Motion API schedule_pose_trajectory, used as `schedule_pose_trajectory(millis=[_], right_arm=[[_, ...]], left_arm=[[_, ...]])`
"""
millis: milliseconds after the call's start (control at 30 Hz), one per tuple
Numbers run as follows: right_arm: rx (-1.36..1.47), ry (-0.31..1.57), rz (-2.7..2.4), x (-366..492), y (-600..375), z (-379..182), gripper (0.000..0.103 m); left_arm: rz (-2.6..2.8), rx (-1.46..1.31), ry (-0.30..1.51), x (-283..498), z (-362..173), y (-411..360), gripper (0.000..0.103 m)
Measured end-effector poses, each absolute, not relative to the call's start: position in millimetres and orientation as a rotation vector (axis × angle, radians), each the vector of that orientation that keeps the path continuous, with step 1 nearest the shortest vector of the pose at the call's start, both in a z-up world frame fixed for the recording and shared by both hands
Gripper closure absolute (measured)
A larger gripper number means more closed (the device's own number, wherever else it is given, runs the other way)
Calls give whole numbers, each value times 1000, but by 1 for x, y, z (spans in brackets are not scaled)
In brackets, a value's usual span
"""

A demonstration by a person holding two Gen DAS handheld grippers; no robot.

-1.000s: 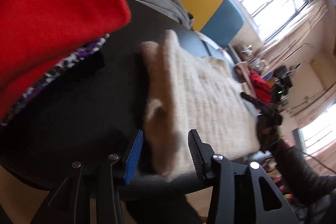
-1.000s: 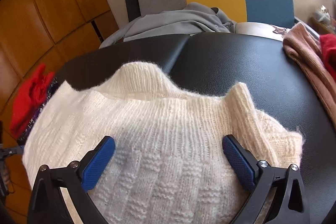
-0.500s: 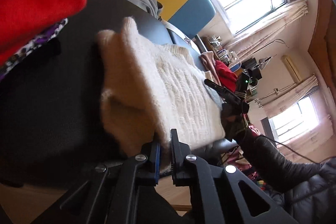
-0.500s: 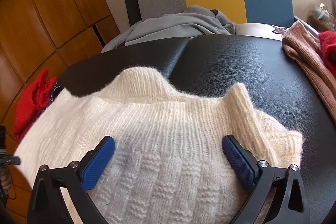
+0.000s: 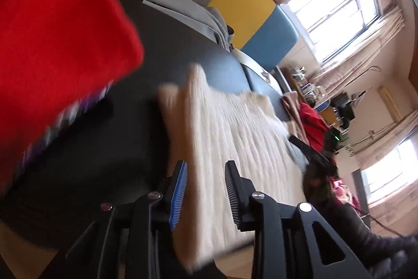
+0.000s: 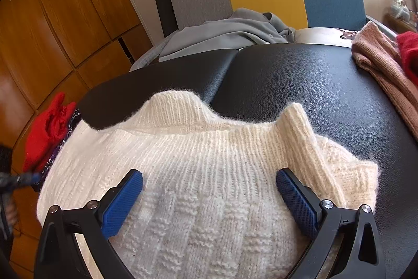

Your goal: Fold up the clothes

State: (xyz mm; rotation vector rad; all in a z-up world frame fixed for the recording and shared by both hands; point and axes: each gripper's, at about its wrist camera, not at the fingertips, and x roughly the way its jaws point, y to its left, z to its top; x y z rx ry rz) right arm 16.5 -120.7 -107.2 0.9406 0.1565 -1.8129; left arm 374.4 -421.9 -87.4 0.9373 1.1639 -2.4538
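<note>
Both wrist views close; sharing cream sweater (image 5: 235, 137).

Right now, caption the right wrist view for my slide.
Open right gripper poised over a folded cream knit sweater on the black padded table, grey garment behind.

Bare black tabletop (image 6: 300, 75) beyond sweater (image 6: 198, 174), seemingly.

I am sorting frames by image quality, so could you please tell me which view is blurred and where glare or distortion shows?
Left wrist view: motion blur smears the cream sweater and red garment; the window is blown out to white. Right wrist view: sharp, the knit ribs of the cream sweater are crisp, lighting is even; fisheye bends the wooden cabinet panels into curves.
</note>
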Motion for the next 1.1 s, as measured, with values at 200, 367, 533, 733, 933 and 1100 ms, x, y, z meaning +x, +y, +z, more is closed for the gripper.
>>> schedule_pose_trajectory(millis=[200,367,533,733,933,1100], right_arm=[[941,138,-1807,14,-121,-107,0],[937,130,-1808,14,-120,-106,0],[938,125,-1802,13,-121,-106,0],[936,108,-1795,12,-119,-105,0],[923,150,-1810,17,-120,-97,0],[904,191,-1822,22,-122,-88,12]], left_arm=[[-2407,1137,1028,297,-100,-450,74],[-2346,1127,869,293,-93,-437,97],[-2231,1067,912,310,-114,-444,93],[-2383,931,739,287,-54,-413,71],[-2551,1263,469,188,-71,-367,67],[-2484,1394,637,155,-106,-376,67]])
